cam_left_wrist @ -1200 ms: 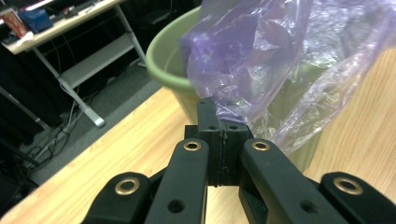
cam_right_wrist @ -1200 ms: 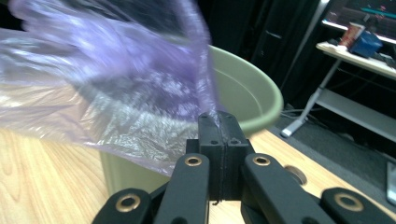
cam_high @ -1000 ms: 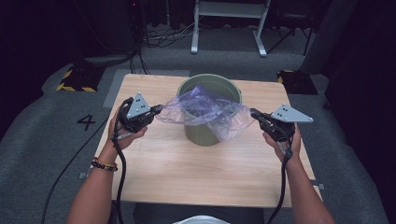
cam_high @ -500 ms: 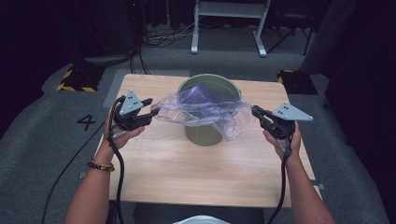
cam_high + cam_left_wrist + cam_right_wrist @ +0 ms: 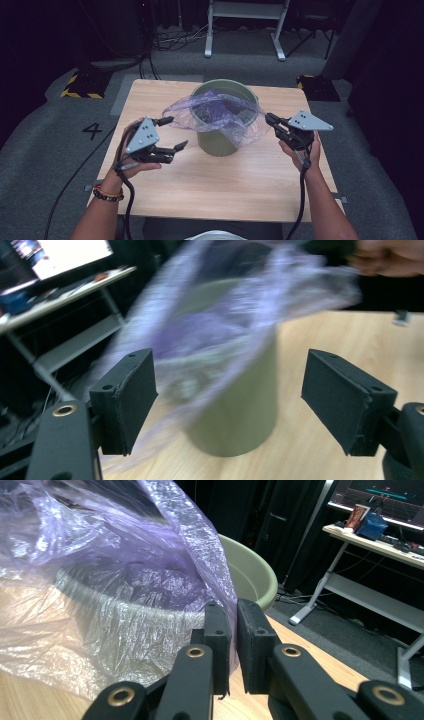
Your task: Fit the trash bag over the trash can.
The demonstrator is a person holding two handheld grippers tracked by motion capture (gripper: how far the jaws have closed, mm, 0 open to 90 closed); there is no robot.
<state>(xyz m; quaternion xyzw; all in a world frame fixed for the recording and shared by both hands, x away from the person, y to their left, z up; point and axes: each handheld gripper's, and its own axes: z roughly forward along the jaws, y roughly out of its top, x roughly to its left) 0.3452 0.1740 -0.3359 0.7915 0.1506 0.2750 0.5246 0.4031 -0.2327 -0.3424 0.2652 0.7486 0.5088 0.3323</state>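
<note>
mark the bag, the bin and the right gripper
purple plastic bag [image 5: 212,112], high view, crumpled film over the bin mouth.
green bin [image 5: 216,144], high view, front wall.
right gripper [image 5: 233,611], right gripper view, between fingertips pinching bag film.

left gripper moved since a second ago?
Yes. The left gripper has pulled away from the bin, toward the table's near left. Its jaws have just been opening, and the bag is out of them.

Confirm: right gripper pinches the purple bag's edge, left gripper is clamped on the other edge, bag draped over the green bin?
Not quite. The left gripper is not clamped: its jaws have just been opening and stand wide apart with nothing between them, as the left gripper view shows. The rest holds: the right gripper pinches the purple bag, which drapes over the green bin.
</note>
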